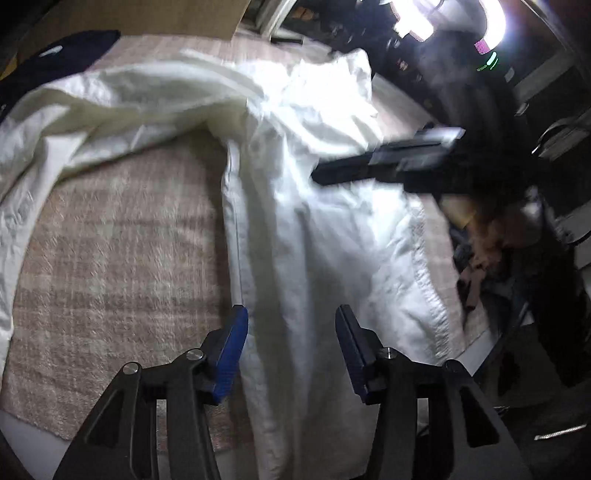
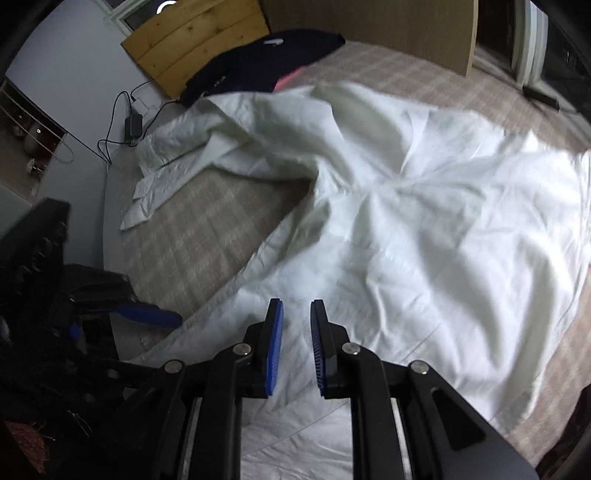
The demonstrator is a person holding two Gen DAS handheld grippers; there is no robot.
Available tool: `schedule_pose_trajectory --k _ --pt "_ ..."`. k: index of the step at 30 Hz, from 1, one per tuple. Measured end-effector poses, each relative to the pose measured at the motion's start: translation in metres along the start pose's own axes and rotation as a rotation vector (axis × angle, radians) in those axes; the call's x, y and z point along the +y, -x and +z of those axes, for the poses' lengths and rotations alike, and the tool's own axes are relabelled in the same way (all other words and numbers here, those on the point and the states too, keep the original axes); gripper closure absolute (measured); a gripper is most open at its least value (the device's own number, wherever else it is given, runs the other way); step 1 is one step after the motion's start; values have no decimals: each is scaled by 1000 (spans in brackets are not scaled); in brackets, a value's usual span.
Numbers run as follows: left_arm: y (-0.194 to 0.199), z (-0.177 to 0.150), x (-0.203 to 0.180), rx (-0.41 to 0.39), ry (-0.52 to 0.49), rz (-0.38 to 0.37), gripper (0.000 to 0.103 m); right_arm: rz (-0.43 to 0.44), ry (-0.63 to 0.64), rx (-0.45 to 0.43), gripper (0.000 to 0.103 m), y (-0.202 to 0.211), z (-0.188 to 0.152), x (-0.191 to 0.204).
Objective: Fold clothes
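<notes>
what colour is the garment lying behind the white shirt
Dark navy, nearly black: the dark garment beyond the white shirt, clearest in the right wrist view.

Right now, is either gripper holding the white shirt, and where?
Neither. The left gripper and right gripper hover open above the white shirt; nothing sits between their fingers.

Creased white cotton-like shirt (image 2: 424, 221) on a coarse woven checked bedcover (image 2: 207, 229) — knotty matt wood board (image 2: 192, 33) behind.

both claws (image 1: 291, 321) (image 2: 296, 317) apart (empty)
</notes>
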State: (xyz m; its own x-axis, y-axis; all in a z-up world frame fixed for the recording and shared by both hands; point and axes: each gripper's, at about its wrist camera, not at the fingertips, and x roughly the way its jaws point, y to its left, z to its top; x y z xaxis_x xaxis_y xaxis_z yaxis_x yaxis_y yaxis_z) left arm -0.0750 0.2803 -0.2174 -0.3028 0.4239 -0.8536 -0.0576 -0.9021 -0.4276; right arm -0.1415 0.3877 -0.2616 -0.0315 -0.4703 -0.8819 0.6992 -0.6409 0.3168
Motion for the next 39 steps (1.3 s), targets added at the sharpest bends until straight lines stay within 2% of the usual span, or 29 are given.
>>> schedule_pose_trajectory --k 3,6,9,12,14,16,19,21,23,25,31,33,36,39 --pt "-3 -6 -11 8 -38 -2 95 -34 34 39 88 -14 6 5" --pt "9 -12 -28 -22 -106 19 95 -99 96 127 88 -31 15 11" --pt "16 -17 -36 -38 -128 11 95 -63 78 67 87 -11 36 13" --pt "14 -19 -36 -38 -115 20 95 -74 96 38 85 -2 65 20" --pt "12 -22 -38 -34 -108 16 91 -137 130 108 85 -18 76 25" --pt "12 -27 -40 -31 -109 16 83 -194 141 177 85 -36 82 22" --pt "13 -39 -42 -22 -131 30 72 -232 148 235 85 -55 86 14" --pt "10 -47 -43 -10 -130 37 73 -232 144 253 85 -63 88 9" --pt "10 -55 -40 -2 -128 44 75 -220 147 245 90 -64 87 5" --pt "12 -63 -38 -3 -120 45 87 -186 131 228 96 -60 87 0" --pt "22 -81 -45 -17 -129 26 90 -39 -50 144 97 -36 91 -25" --pt "24 -85 -46 -17 -125 21 90 -19 -99 135 96 -30 94 -30" --pt "22 -86 -40 -15 -102 32 90 -73 -67 170 90 -34 100 -20" --pt "20 -88 -34 -13 -78 43 85 -140 -1 223 76 -48 99 -5"
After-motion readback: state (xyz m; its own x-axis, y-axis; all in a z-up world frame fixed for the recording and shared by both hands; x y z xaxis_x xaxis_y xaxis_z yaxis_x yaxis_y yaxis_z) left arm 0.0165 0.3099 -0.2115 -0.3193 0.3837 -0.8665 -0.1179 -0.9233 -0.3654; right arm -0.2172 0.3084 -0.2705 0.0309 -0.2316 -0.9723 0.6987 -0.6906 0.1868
